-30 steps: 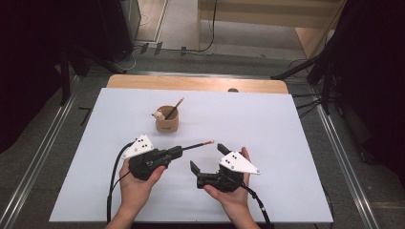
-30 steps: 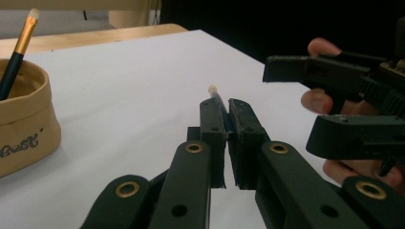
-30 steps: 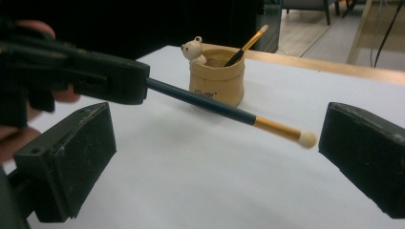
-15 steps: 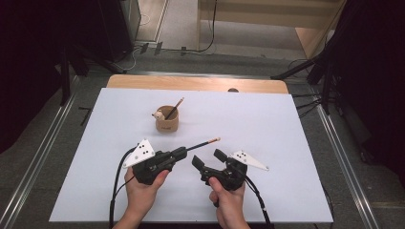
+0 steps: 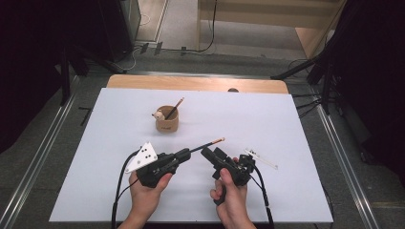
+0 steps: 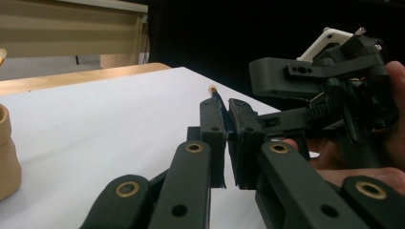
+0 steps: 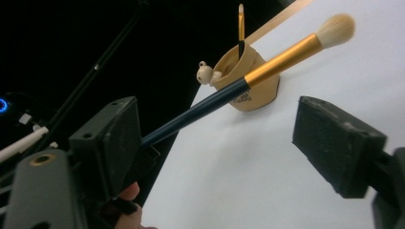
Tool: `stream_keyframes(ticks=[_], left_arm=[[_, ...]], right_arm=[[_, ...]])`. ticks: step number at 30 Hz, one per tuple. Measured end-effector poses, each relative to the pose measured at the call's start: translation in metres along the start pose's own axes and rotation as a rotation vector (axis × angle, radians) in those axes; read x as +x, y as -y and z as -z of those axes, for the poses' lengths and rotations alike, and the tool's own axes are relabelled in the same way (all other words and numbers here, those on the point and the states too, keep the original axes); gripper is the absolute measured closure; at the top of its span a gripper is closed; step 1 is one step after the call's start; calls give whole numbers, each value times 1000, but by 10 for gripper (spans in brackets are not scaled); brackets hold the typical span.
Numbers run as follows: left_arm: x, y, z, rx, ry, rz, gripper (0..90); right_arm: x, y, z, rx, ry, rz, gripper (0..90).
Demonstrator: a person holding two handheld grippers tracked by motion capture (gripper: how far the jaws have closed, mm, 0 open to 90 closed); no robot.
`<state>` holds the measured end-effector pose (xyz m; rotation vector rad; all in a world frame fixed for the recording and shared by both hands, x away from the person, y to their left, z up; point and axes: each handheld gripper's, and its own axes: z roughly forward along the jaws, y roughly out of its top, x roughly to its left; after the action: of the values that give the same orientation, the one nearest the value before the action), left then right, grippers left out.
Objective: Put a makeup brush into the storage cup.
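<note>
On the white tabletop [image 5: 286, 143], left of centre and toward the far side, stands a small tan cup [image 5: 166, 122] with a little animal figure [image 5: 156, 115] perched on its left rim. One brush [image 5: 175, 108] stands in the cup, leaning to the right with its handle end rising above the rim; in the right gripper view the same cup [image 7: 248, 81] holds that one upright brush [image 7: 240, 28], pale tip up, and what else lies inside cannot be made out.

Nearer, at the left, the left gripper [image 5: 186, 153] lies low over the tabletop in the person's left hand [image 5: 145, 191], its jaws pressed tight on the dark handle of a makeup brush [image 5: 206, 144]. The brush juts out to the right and slightly away, with a gold ferrule and a pale bristle head at its free end, well apart from the cup. In the left gripper view the two pads meet on the blue-black handle [image 6: 218, 102].

Just right of it, the right gripper [image 5: 215, 155], held in the right hand [image 5: 231, 198], stands with jaws apart; they have just been closing. In the right gripper view the makeup brush [image 7: 267, 64] passes beside the left pad, and the other pad stands well clear of it, so nothing is pinched.
</note>
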<state>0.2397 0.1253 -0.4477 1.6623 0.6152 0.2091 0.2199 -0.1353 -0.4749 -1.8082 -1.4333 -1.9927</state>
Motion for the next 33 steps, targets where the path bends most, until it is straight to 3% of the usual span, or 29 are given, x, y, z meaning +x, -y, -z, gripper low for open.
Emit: stream_keyframes(ticks=[5,11,21,23,26,29,33], left_arm=[[-4,1,-1,-7,12,-8,862],[-8,3,-4,-3,20,-24,862],[-12,6,-8,13,31,-51,862],[-12,6,-9,19,38,-42,861],[-6,11,-17,114,88,19,827],[-4,15,-22,156,85,41,583],[-5,14,-23,172,67,29,512]], right_arm=[[-6,-4,3,-31,-19,-81,394],[-16,-5,4,-37,-43,-158,457],[-23,-6,1,-12,-76,-182,573],[-26,-7,0,0,-116,-196,667],[-36,-10,1,-9,-221,-221,843],[-38,-14,5,-29,-210,-149,845],[-27,-17,8,-36,-163,-4,844]])
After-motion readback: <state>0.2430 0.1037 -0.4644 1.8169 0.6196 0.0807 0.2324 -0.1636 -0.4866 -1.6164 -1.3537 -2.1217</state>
